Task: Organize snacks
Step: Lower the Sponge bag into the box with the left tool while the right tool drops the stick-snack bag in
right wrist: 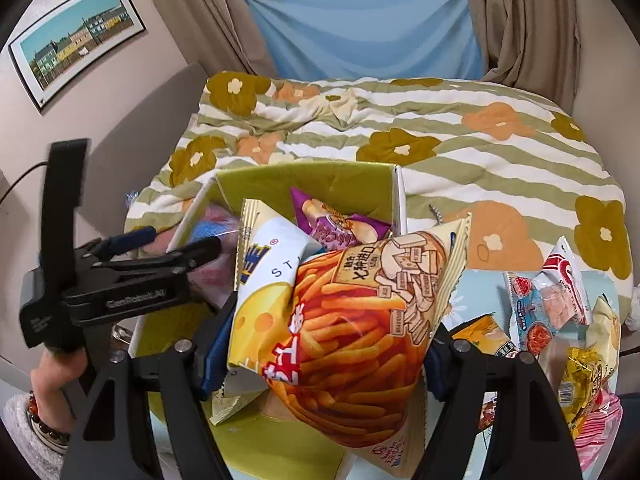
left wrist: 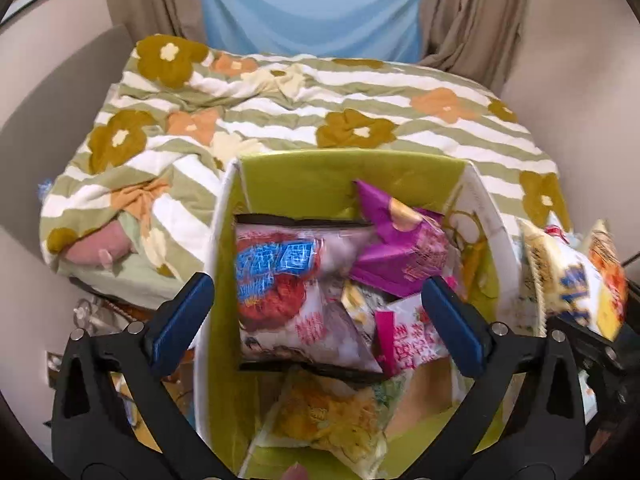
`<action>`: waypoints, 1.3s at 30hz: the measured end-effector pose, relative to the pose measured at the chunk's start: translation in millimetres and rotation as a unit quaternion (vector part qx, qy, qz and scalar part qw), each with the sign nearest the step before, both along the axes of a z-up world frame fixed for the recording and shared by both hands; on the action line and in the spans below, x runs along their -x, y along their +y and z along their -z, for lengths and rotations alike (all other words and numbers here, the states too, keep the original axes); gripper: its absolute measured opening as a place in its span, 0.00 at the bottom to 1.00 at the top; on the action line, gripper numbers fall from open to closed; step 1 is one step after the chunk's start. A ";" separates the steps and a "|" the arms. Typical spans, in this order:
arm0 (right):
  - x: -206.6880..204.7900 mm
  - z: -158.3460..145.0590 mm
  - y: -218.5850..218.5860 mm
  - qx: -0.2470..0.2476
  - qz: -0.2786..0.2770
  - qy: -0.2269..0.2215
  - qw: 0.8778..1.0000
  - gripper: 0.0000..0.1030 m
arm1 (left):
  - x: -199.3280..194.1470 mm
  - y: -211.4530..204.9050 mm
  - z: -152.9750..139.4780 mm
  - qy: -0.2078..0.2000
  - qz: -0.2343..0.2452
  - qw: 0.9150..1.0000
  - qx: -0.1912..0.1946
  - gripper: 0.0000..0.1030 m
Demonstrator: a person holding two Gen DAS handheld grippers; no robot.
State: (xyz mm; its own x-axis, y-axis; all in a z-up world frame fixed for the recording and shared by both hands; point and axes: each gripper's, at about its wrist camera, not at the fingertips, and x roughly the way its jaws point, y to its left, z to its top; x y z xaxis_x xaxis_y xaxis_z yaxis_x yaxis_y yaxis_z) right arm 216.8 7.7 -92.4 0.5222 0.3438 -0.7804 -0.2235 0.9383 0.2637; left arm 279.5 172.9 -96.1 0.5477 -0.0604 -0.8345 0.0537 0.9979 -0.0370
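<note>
A green fabric box (left wrist: 312,176) with white walls stands by the bed and holds several snack packs, among them a red-and-white bag (left wrist: 288,296) and a purple bag (left wrist: 400,248). My left gripper (left wrist: 316,316) is open and empty, its blue pads (left wrist: 184,320) spread over the box's left half. It shows from the side in the right wrist view (right wrist: 176,244). My right gripper (right wrist: 320,344) is shut on a large yellow-and-orange stick snack bag (right wrist: 344,320) held above the box (right wrist: 304,180). That bag shows in the left wrist view (left wrist: 572,280) at the box's right wall.
A bed with a striped floral quilt (right wrist: 440,128) lies behind the box. Several loose snack packs (right wrist: 552,304) lie on a light blue surface at the right. Curtains and a blue cloth hang at the back. A framed picture (right wrist: 76,36) hangs on the left wall.
</note>
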 end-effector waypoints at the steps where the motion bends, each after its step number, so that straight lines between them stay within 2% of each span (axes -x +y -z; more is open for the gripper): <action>1: -2.4 0.5 1.0 -0.001 -0.001 0.002 1.000 0.69 | 2.7 0.7 0.8 0.002 -0.001 1.000 -0.001 1.00; 11: -18.9 4.3 7.9 -0.010 -0.031 0.019 0.999 0.71 | 48.9 7.1 0.7 0.009 -0.029 0.999 -0.015 1.00; 19: -42.2 14.8 33.0 -0.004 -0.065 0.019 0.998 0.74 | 56.7 13.4 4.4 0.013 -0.054 0.998 -0.020 1.00; 20: -43.6 17.6 34.8 -0.004 -0.065 0.019 0.998 0.76 | 57.4 14.0 5.9 0.015 -0.056 0.998 -0.021 1.00; 23: -44.9 24.3 36.4 -0.013 -0.062 0.013 0.998 1.00 | 60.4 16.3 11.8 0.022 -0.063 0.997 -0.027 1.00; 26: -39.8 24.9 34.9 -0.018 -0.057 -0.005 0.998 1.00 | 64.0 18.4 16.3 0.028 -0.070 0.997 -0.024 1.00; 30: -36.3 24.2 36.0 -0.009 -0.064 -0.002 0.998 1.00 | 68.3 19.0 14.8 0.026 -0.072 0.997 -0.023 1.00; 39: -16.0 -7.9 32.8 -0.009 -0.067 -0.032 0.997 1.00 | 83.4 15.8 -13.3 -0.008 -0.068 0.997 -0.028 1.00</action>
